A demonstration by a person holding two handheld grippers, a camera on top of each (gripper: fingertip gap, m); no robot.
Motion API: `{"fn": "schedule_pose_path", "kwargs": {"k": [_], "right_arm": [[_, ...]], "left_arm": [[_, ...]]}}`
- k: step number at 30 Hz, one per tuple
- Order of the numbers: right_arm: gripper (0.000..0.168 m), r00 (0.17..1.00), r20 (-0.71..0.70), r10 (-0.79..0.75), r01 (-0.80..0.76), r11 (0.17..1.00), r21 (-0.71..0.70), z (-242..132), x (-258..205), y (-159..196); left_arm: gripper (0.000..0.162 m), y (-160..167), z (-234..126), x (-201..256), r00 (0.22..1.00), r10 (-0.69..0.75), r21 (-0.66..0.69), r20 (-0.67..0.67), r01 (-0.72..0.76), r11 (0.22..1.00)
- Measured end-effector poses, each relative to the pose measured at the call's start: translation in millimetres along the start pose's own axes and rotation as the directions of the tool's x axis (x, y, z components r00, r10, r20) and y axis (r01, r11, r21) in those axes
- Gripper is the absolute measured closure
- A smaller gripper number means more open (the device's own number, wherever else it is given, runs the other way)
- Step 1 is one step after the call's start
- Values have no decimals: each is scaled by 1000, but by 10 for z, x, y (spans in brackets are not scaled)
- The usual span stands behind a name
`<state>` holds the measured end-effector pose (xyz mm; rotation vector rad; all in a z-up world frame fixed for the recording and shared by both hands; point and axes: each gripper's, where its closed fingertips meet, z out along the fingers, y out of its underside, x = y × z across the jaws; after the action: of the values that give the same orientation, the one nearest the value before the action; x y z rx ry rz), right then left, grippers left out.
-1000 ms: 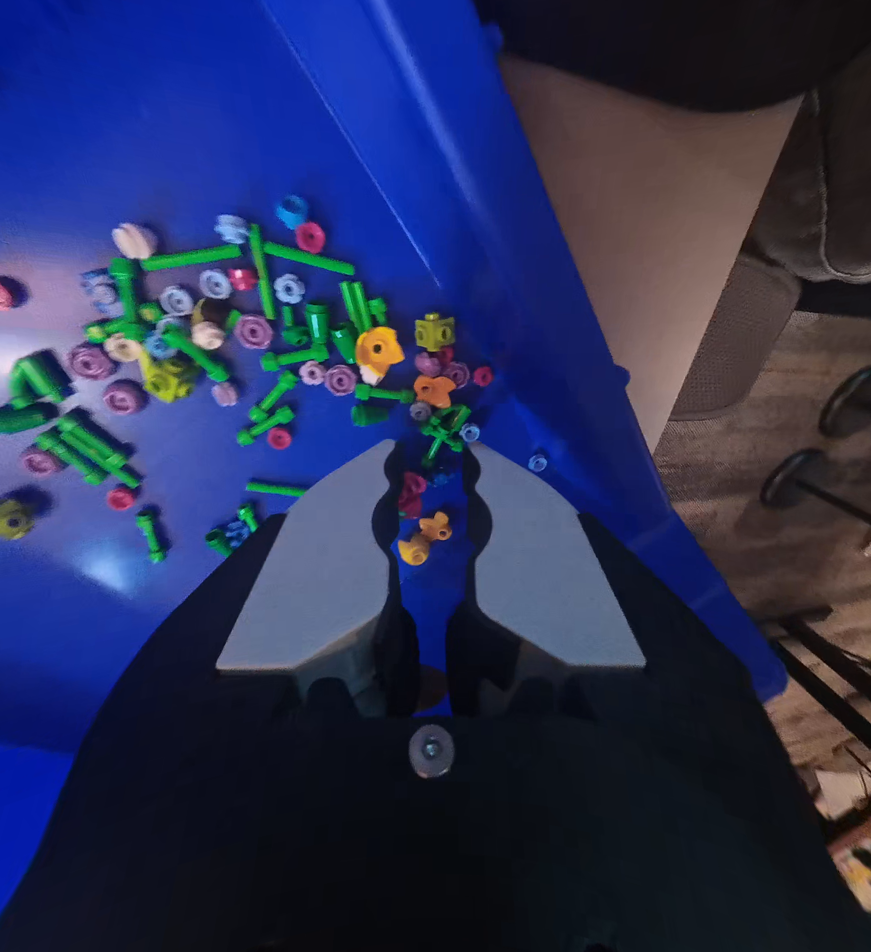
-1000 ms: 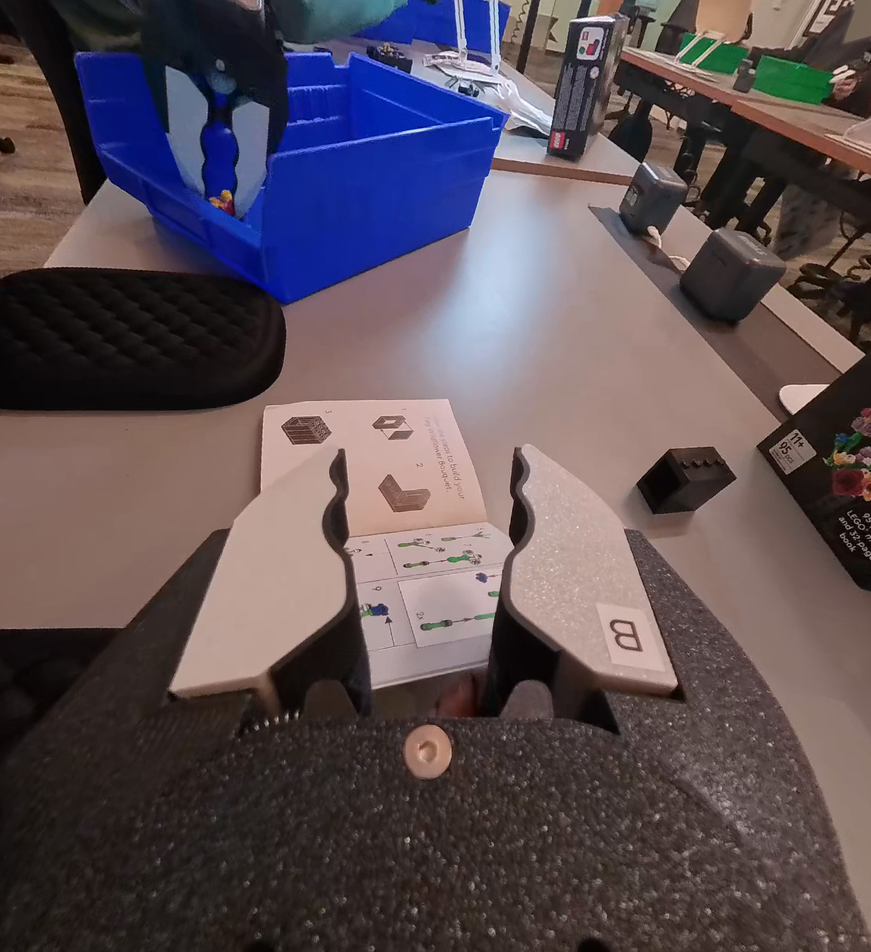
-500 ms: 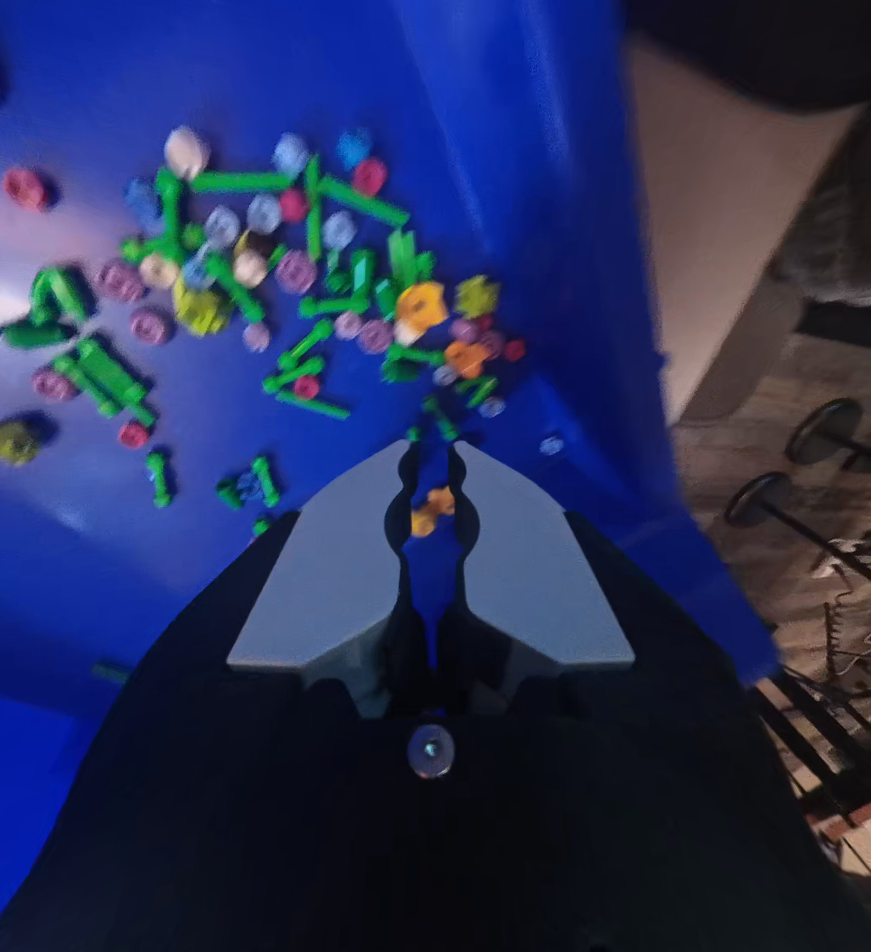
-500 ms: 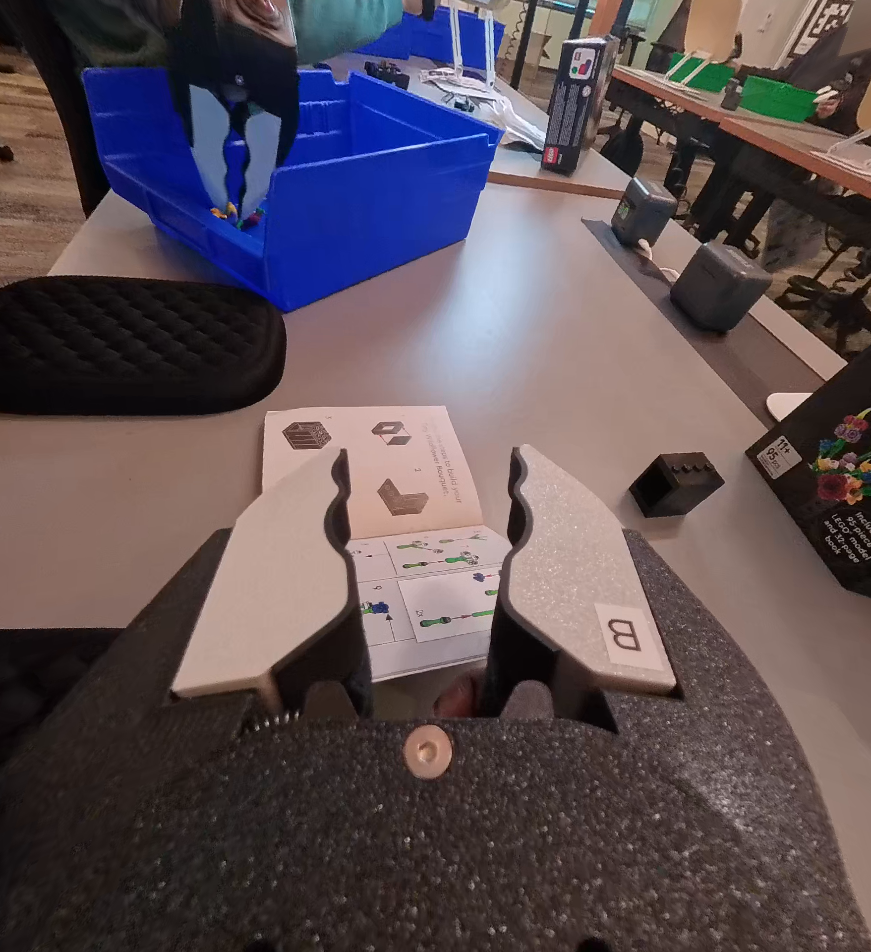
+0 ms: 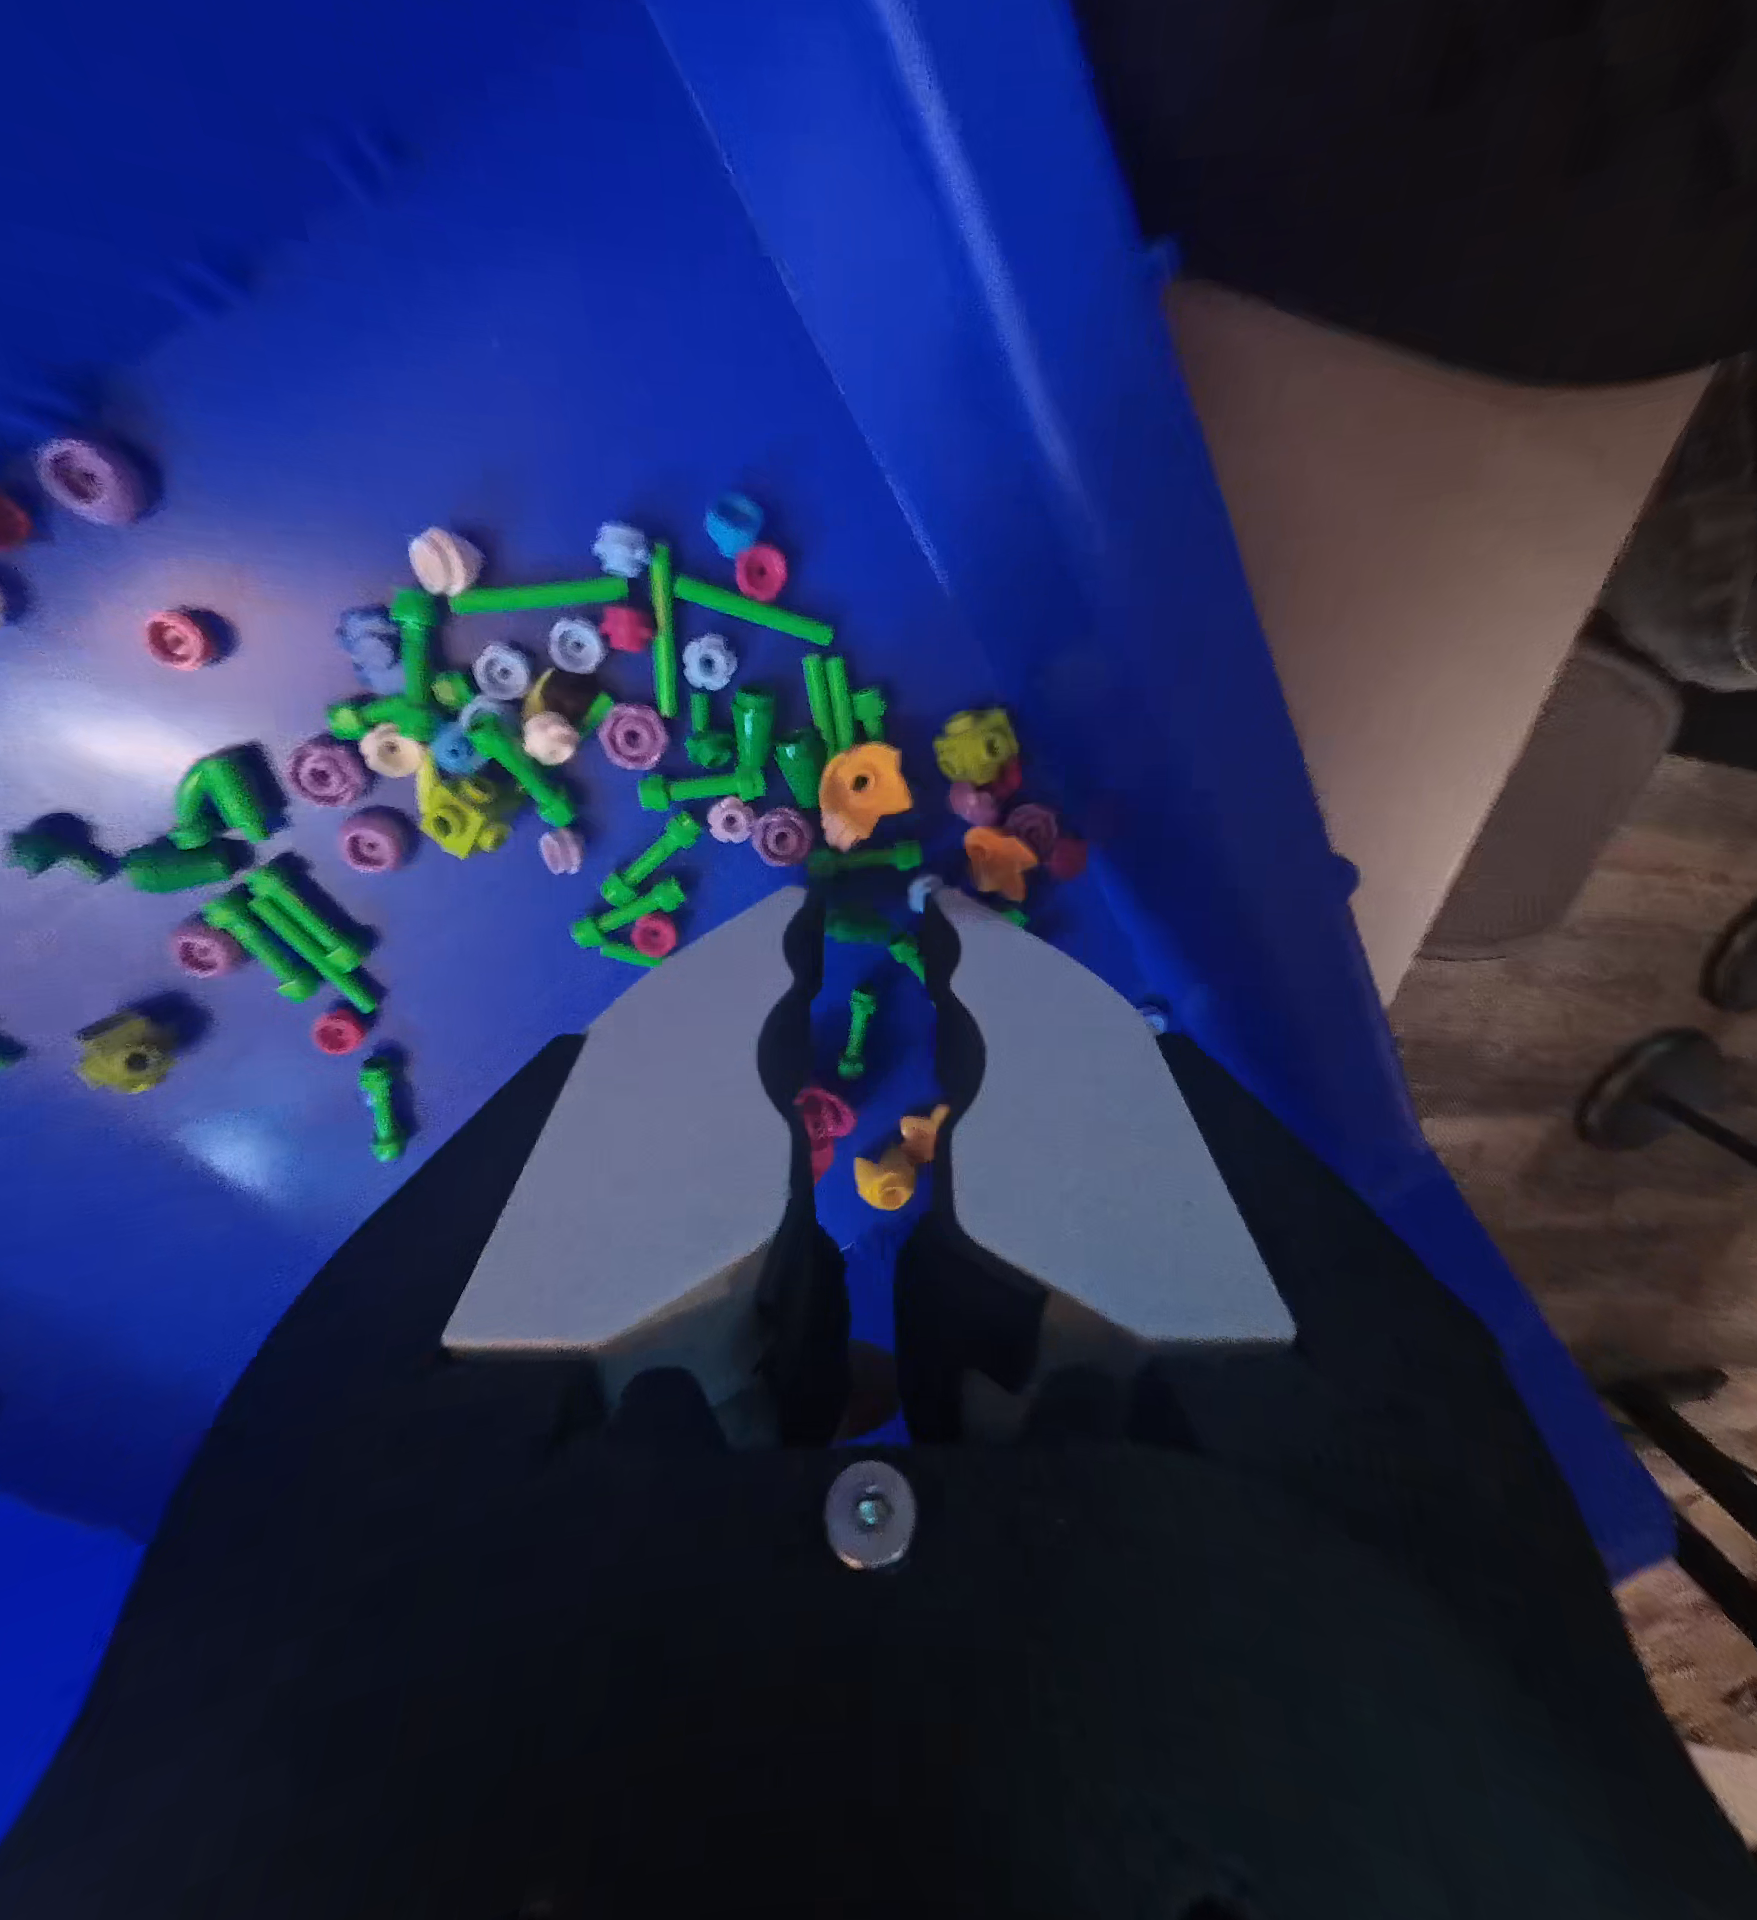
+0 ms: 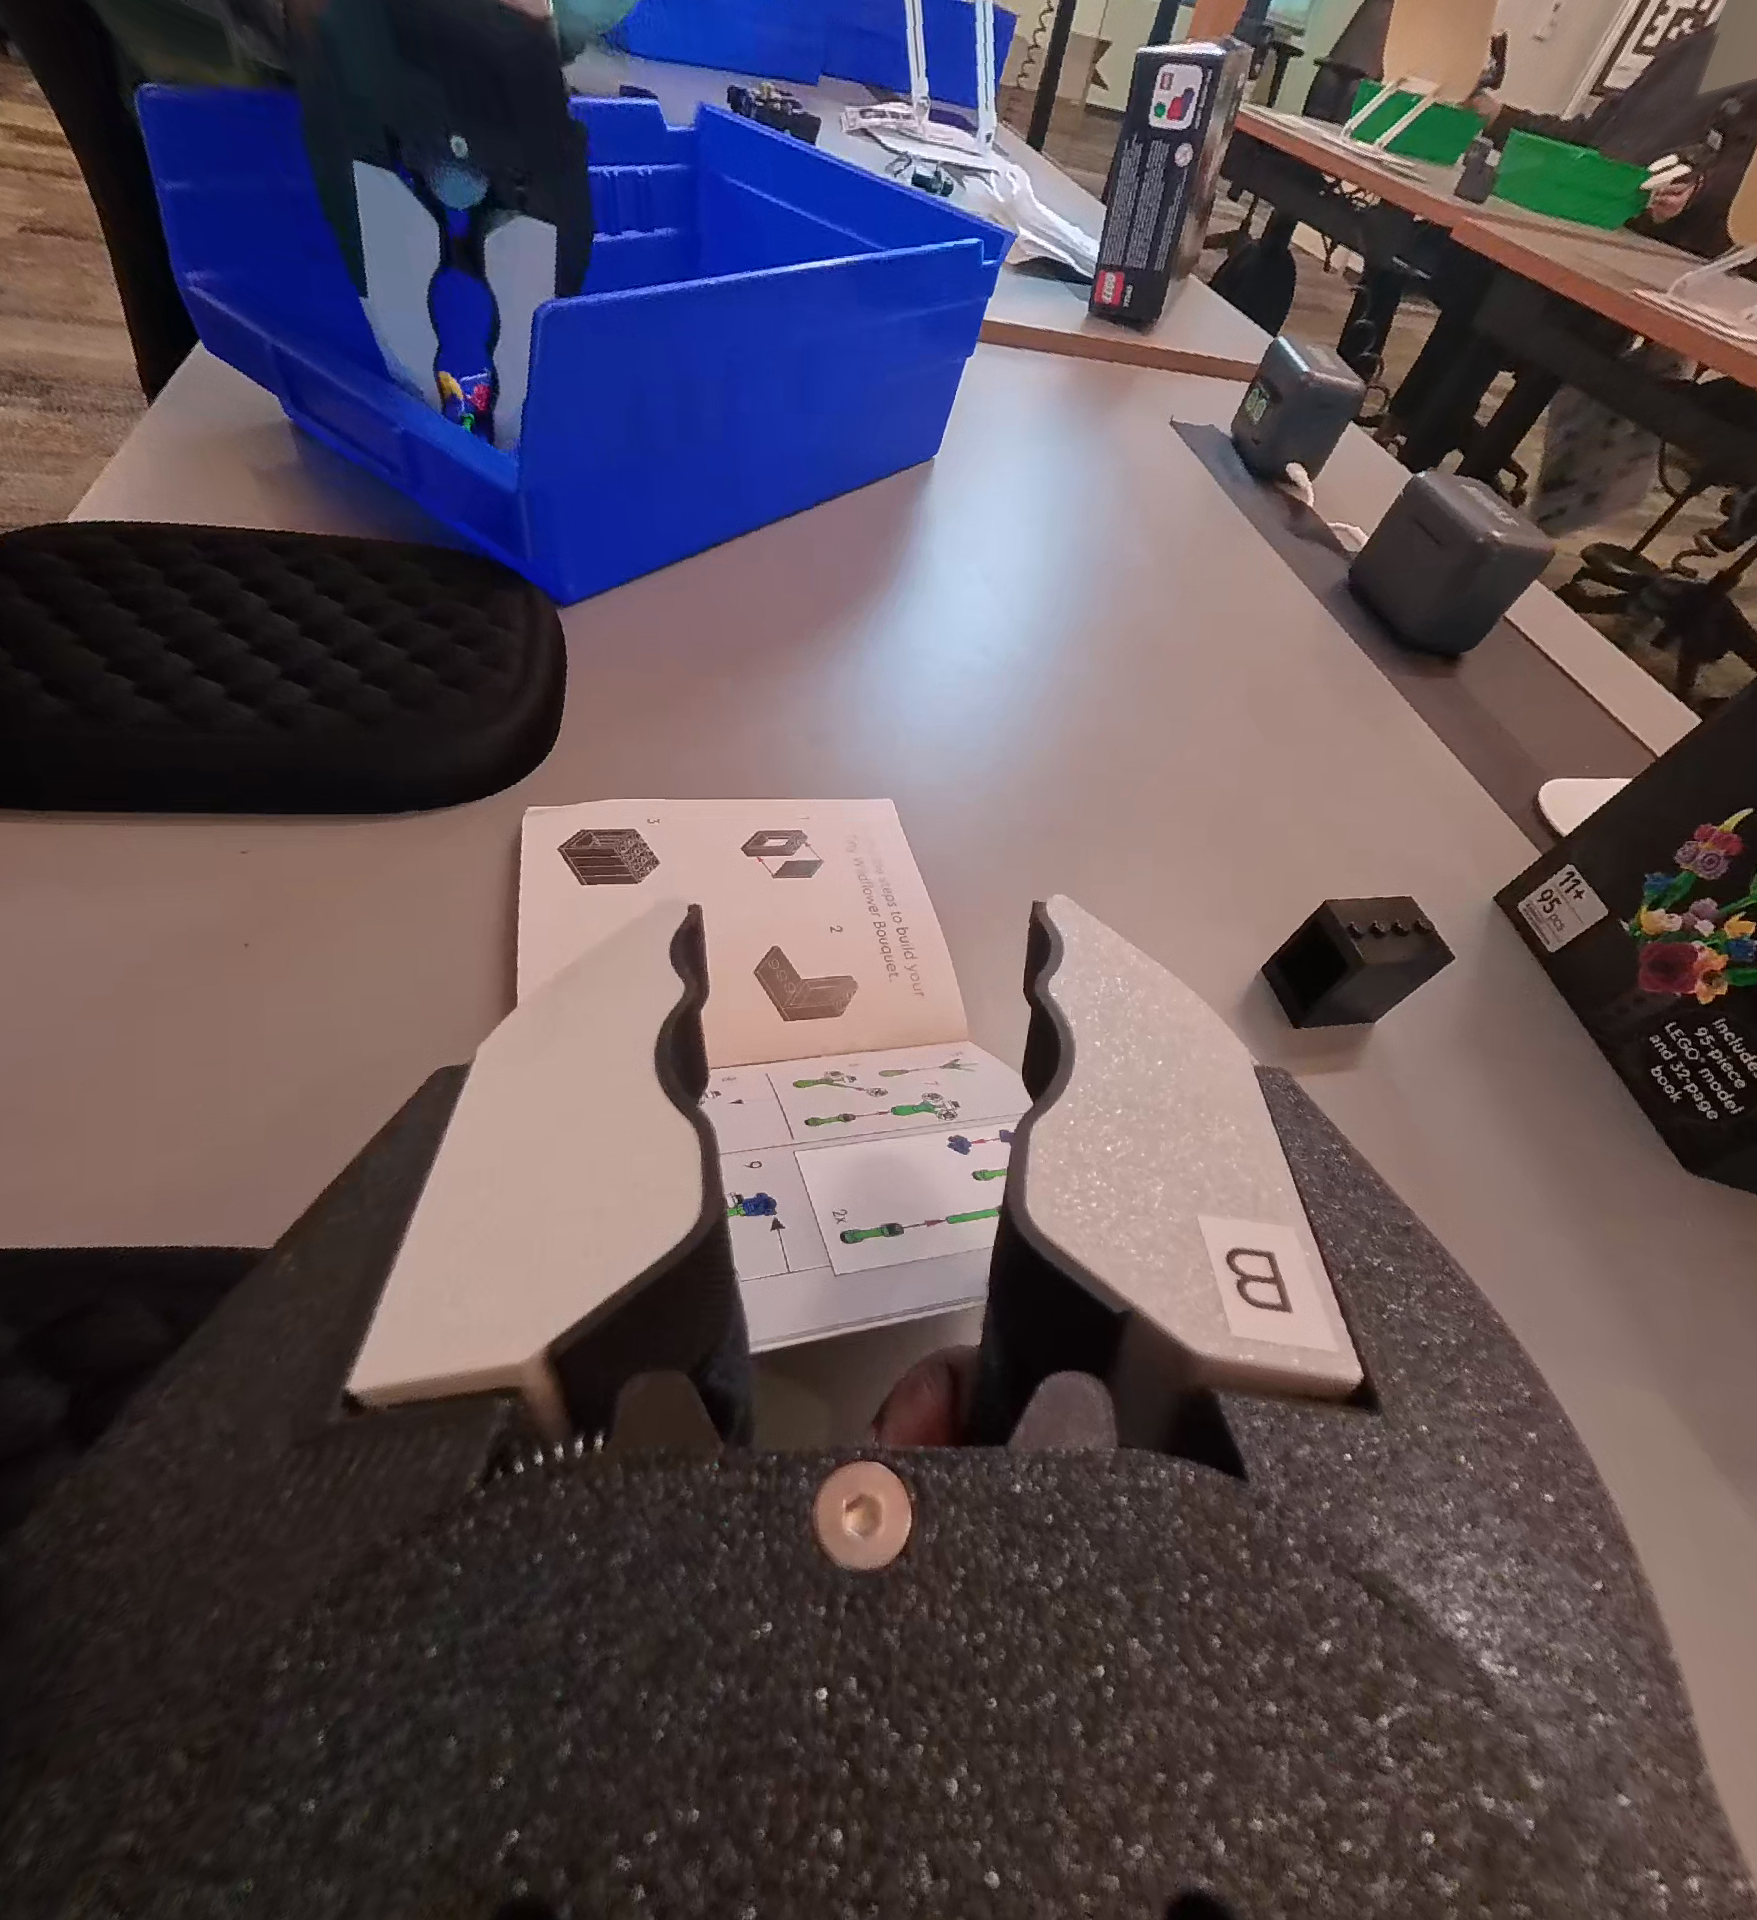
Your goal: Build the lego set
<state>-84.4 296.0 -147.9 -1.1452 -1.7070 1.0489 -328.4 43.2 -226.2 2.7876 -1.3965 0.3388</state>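
left gripper down in the blue bin, right gripper over the booklet

the left gripper (image 5: 869, 904) points down into the blue bin (image 5: 1009, 436), close to its right-hand wall. its jaws stand narrowly apart and hold nothing. through the gap between them show a small green peg (image 5: 856, 1031), a dark pink flower piece (image 5: 824, 1117) and a small orange piece (image 5: 897, 1162), all lying on the bin floor. just past the tips lies the main heap of lego pieces (image 5: 583, 748): green stems, lilac, pink and pale blue round flower parts, two yellow-green studded blocks and a larger orange piece (image 5: 861, 792). a few pink and lilac rounds lie apart toward the left of the bin floor.

in the right wrist view the right gripper (image 6: 861, 909) hangs low over the grey bench (image 6: 1061, 665) with its jaws wide apart and nothing between them. under it lies the open instruction booklet (image 6: 801, 935), flat on the bench. to its right stands a small black open-sided lego box (image 6: 1357, 958), and beyond that, at the picture's edge, the dark set box (image 6: 1705, 966) with a bouquet printed on it. a black quilted pad (image 6: 230, 665) lies to the left, touching the front of the blue bin, where the left gripper shows reaching in. two grey cubes (image 6: 1445, 561) sit along the bench's far right edge.
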Motion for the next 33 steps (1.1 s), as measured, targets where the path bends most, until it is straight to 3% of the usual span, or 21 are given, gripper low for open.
{"fn": "schedule_pose_path", "kwargs": {"k": [4, 7, 10, 14, 16, 22, 28, 33], "right_arm": [[110, 1000, -1, -1, 1, 1000, -5, 2, 0, 10], [110, 1000, 0, -1, 1, 1000, -7, 6, -3, 18], [110, 1000, -1, 3, -3, 1000, -4, 2, 3, 19], [110, 1000, -2, 8, -8, 1000, -11, 3, 10, 44], [111, 1000, -2, 5, -5, 1000, -16, 7, 8, 54], [112, 1000, 3, 6, -6, 1000, -22, 23, -2, 74], [113, 1000, -3, 7, -7, 1000, -21, 16, 11, 85], [113, 1000, 2, 0, 0, 1000, -31, 24, -3, 99]], "left_arm": [[143, -44, -5, -19, 1000, -11, 38, 2, 11, 999], [156, -3, -10, -38, 1000, -16, 12, 10, 16, 1000], [157, -8, -81, -111, 998, -39, 34, 45, 37, 999], [133, -97, -218, -306, 981, -162, 163, 103, 144, 976], [133, -137, -249, -352, 976, -191, 212, 105, 166, 963], [135, -35, -301, -669, 920, -320, 210, 227, 274, 938], [148, -145, -317, -823, 910, -311, 256, 273, 243, 936], [147, -30, -220, -854, 911, -292, 146, 292, 259, 955]]}}
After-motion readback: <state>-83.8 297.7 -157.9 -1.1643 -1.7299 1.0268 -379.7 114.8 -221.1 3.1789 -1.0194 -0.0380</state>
